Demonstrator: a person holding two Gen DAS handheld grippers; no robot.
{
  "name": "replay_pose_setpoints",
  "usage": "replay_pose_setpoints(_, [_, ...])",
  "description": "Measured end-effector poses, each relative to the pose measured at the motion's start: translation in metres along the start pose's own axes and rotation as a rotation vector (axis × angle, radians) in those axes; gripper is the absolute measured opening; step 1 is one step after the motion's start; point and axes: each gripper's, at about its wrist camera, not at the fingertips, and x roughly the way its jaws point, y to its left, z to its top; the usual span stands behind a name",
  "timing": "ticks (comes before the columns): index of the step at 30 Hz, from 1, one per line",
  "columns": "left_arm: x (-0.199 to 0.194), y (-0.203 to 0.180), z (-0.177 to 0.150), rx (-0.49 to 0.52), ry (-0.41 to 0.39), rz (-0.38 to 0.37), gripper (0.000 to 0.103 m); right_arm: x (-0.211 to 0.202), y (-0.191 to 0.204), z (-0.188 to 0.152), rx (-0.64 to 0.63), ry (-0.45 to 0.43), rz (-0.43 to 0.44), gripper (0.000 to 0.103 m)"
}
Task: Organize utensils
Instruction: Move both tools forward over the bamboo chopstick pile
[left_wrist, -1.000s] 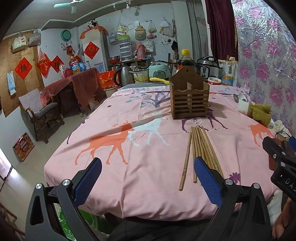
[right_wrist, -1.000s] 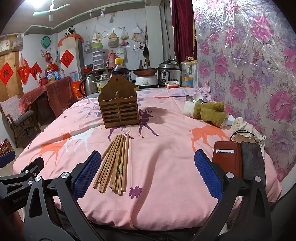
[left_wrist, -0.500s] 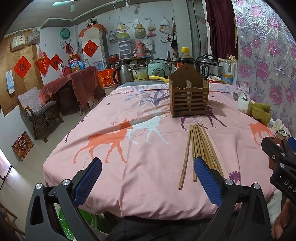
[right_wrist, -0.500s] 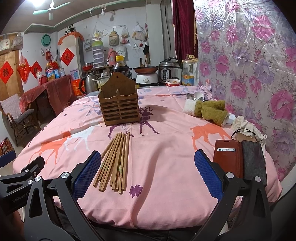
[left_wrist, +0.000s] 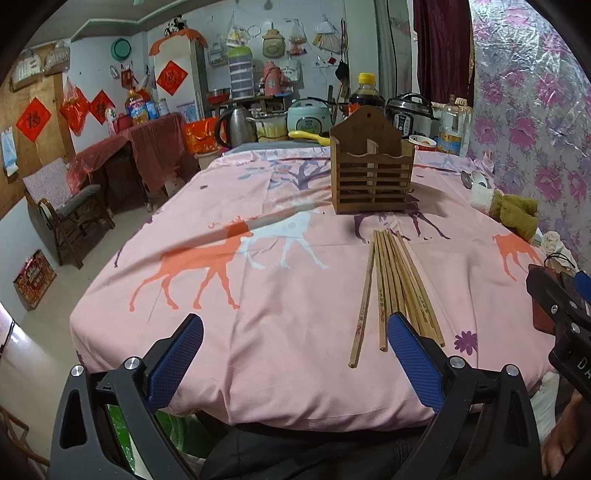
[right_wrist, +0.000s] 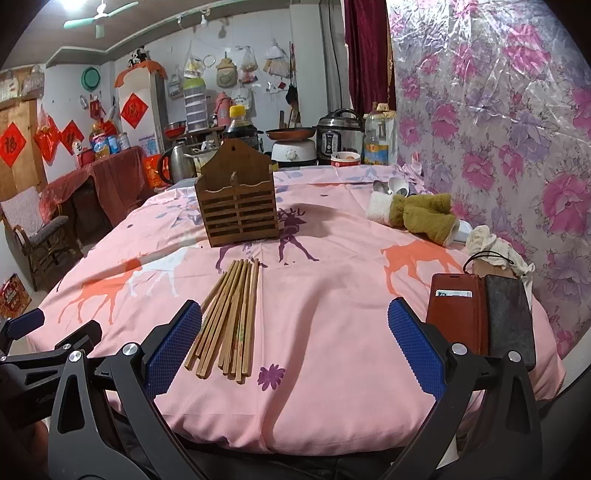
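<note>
Several wooden chopsticks (left_wrist: 397, 284) (right_wrist: 231, 314) lie in a loose bundle on the pink deer-print tablecloth (left_wrist: 258, 295) (right_wrist: 332, 314). Behind them stands a slatted wooden utensil holder (left_wrist: 371, 173) (right_wrist: 238, 203), upright. My left gripper (left_wrist: 295, 354) hovers open near the table's front edge, its right finger just in front of the chopstick ends. My right gripper (right_wrist: 295, 343) is open too, with the chopstick ends beside its left finger. Neither holds anything.
A red wallet and a dark phone case (right_wrist: 480, 317) lie at the front right. A rolled towel (right_wrist: 417, 214) and spoons (right_wrist: 388, 186) sit at the far right by the floral wall. Cookers, a kettle and bottles (left_wrist: 365, 92) stand behind the table. A chair (left_wrist: 66, 206) stands left.
Both grippers have edged slightly forward toward the table; the chopsticks and holder appear a little closer. Nothing on the table has moved.
</note>
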Motion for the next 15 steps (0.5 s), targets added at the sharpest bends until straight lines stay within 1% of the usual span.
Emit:
replay_pose_setpoints(3, [0.008, 0.002, 0.0, -0.007, 0.032, -0.015, 0.097, 0.005, 0.001, -0.001, -0.002, 0.029, 0.012, 0.096])
replay_pose_setpoints(9, [0.026, 0.003, -0.003, -0.006, 0.093, -0.078, 0.097, 0.026, 0.004, -0.011, 0.003, 0.151, 0.068, 0.096])
replay_pose_setpoints(12, [0.035, 0.005, -0.004, -0.009, 0.103, -0.078, 0.097, 0.038, 0.001, -0.015, 0.022, 0.205, 0.077, 0.096])
replay_pose_setpoints(15, [0.046, 0.005, -0.006, -0.001, 0.125, -0.058, 0.097, 0.053, -0.004, -0.02, 0.044, 0.267, 0.07, 0.096])
